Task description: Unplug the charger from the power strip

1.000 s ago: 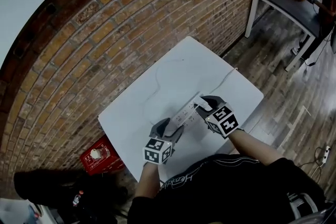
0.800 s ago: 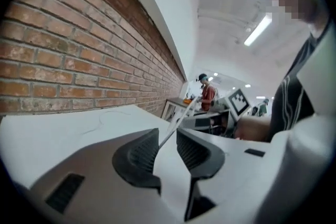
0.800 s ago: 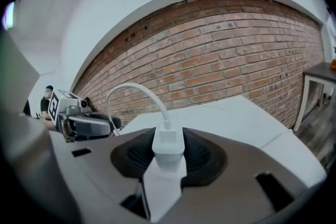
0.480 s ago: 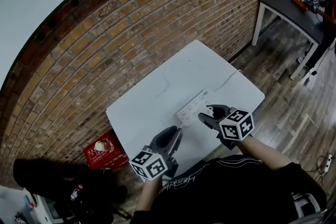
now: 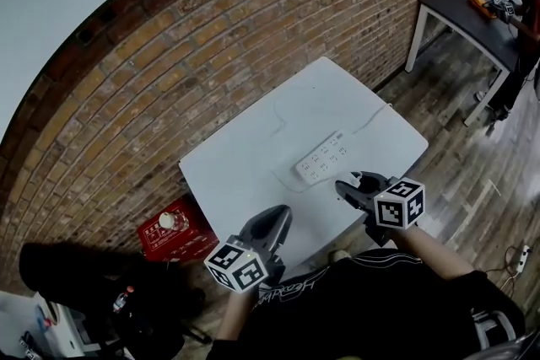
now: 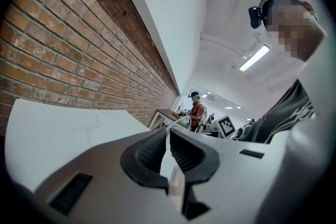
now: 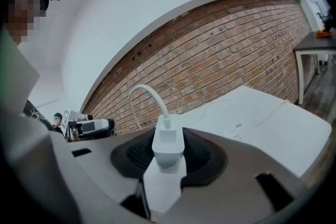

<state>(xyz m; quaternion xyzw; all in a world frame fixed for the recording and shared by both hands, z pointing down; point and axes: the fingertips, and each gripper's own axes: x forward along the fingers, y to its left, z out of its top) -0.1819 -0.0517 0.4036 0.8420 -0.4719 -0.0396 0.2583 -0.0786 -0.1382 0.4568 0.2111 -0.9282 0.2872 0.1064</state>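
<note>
Brick wall stands behind the white worktop, where the power strip lies flat. Both arms reach forward over the near edge. The right hand-held gripper pinches the white charger, clear of the strip. The left hand-held gripper has just been closing, with nothing between its jaws, and they nearly touch.

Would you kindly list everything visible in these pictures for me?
table: one, white, centre
power strip: one, white, on the table
charger: one, white, between the right gripper's jaws
cable: one, white, arching from the charger
crate: one, red, floor beside the table
side table: one, dark, far right
left gripper: one, grey, jaws just closed, nothing between
right gripper: one, grey, clamping the charger
</note>
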